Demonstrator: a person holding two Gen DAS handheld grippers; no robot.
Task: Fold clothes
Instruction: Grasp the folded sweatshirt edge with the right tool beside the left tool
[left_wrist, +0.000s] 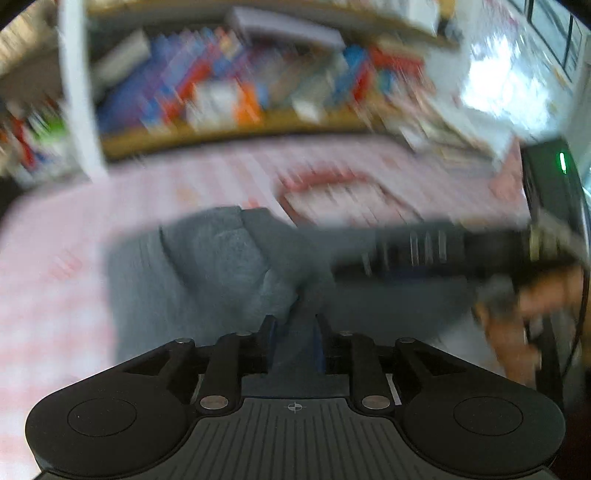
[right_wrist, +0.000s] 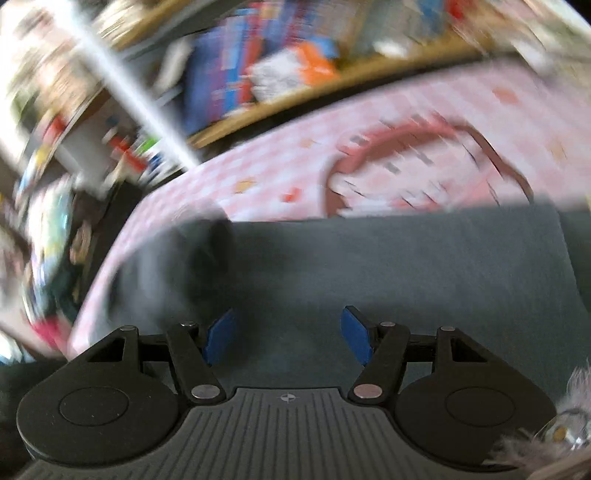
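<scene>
Shelves (left_wrist: 236, 88): a blurred wall of colourful books fills the back of both views.
Bed cover (left_wrist: 55, 266): pink check, spread wide under everything.
Grey garment (right_wrist: 406, 266): lying flat on the cover, with a bunched fold (left_wrist: 221, 251) toward the far left in the left view.
Right gripper (right_wrist: 288, 338): blue pads set well apart above the grey cloth, nothing between them.
Left gripper (left_wrist: 293, 343): jaws narrowly apart over the garment; whether cloth sits in the slim gap, can't tell.
Hand (left_wrist: 524, 314): at the left view's right edge, gripping the other tool's dark body.
</scene>
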